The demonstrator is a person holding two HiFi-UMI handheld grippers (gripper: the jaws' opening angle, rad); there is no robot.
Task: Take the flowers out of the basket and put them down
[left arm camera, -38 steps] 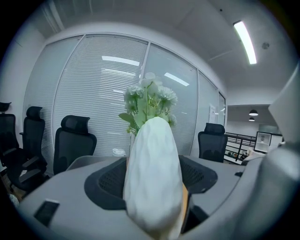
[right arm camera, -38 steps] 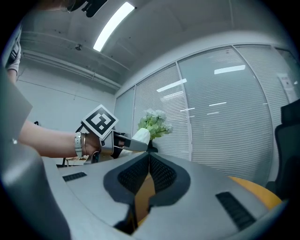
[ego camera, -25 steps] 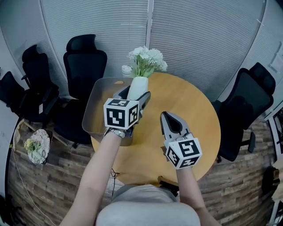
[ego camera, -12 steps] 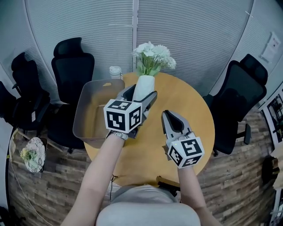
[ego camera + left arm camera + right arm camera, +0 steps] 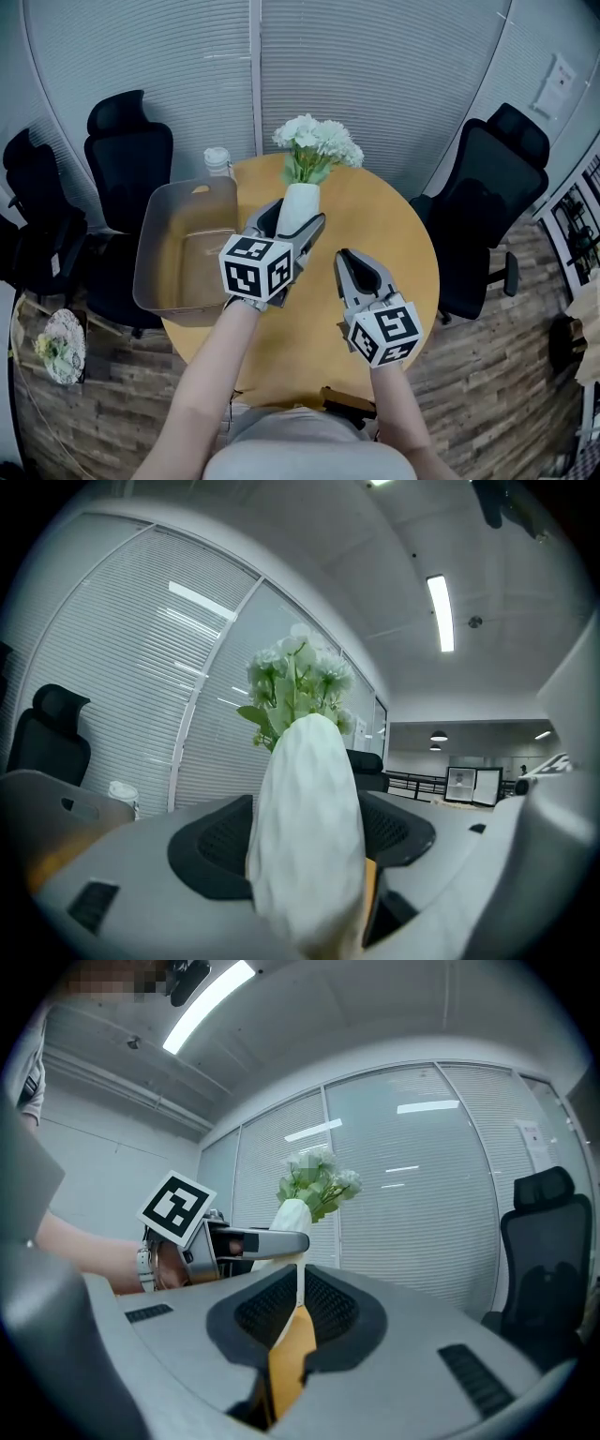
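the left gripper [image 5: 293,217] pinches the white vase [image 5: 301,197] of flowers [image 5: 317,142] upright over the table [image 5: 394,234] (beside the basket [image 5: 150,246]). the right gripper [image 5: 349,261] is pressed together, empty.

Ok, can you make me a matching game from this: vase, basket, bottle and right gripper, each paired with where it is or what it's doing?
Things:
1. vase
2. basket
3. bottle
4. right gripper

Places or states:
A. jaws together, nothing held
B. on the left side of the table in the head view
C. clamped in the jaws of the left gripper
D. just behind the basket

Pairs: 1-C, 2-B, 3-D, 4-A
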